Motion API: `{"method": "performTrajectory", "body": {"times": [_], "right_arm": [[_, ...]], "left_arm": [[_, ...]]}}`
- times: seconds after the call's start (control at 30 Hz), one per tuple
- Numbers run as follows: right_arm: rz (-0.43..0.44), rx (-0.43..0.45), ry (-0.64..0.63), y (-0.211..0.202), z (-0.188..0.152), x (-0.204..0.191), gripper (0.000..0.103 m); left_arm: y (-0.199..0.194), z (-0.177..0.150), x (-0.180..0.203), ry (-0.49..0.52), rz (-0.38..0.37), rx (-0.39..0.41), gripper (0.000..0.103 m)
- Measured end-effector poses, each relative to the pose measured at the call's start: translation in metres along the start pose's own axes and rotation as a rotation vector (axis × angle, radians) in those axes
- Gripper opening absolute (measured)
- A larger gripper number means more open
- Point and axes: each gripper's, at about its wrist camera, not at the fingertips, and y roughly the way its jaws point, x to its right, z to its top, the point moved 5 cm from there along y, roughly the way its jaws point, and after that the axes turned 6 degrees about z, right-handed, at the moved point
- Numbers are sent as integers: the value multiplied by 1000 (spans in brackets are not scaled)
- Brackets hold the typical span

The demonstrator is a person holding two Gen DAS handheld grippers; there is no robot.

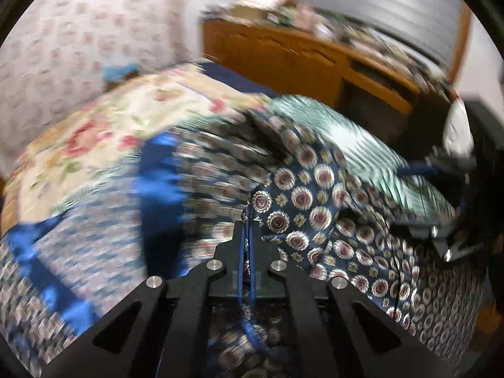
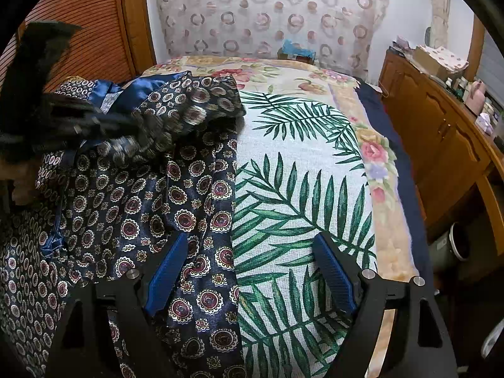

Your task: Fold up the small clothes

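Left hand-held gripper (image 1: 246,236): nearest the lens, clenched on a fold of the dark blue patterned garment (image 1: 302,198), cloth edge pinched between its blue pads; it points steeply downward. That view is smeared by blur, so the far side of the garment and the bedspread (image 1: 94,132) are hard to make out. Right hand-held gripper (image 2: 249,252): released, fingers wide apart, angled down over the garment's edge, one pad (image 2: 167,271) above the cloth, the other above the palm-leaf cloth (image 2: 299,170). Garment lies rumpled on the bed, left portion cut off by the frame. Wooden cabinet (image 2: 441,132) beside the bed, its top cluttered, items indistinct.
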Motion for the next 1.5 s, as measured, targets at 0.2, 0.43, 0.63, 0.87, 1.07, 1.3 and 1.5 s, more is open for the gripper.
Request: {"method": "performTrajectory", "body": {"times": [0.2, 0.43, 0.63, 0.87, 1.07, 1.3, 1.5], "right_arm": [[-2, 0, -1, 0, -1, 1, 84], [5, 6, 12, -2, -1, 5, 84], [103, 51, 37, -10, 27, 12, 70], [230, -6, 47, 35, 78, 1, 35], [170, -60, -48, 78, 102, -11, 35], [99, 161, -96, 55, 168, -9, 10], [26, 190, -93, 52, 182, -9, 8]], "left_arm": [[-56, -17, -33, -114, 65, 86, 3], [-66, -40, -31, -94, 47, 68, 3], [-65, -41, -27, -106, 25, 86, 3], [-68, -41, -26, -133, 9, 117, 3], [-74, -40, -27, -144, -5, 137, 3], [-74, -37, -30, -147, 6, 143, 3], [-66, -35, -39, -170, 27, 134, 3]]}}
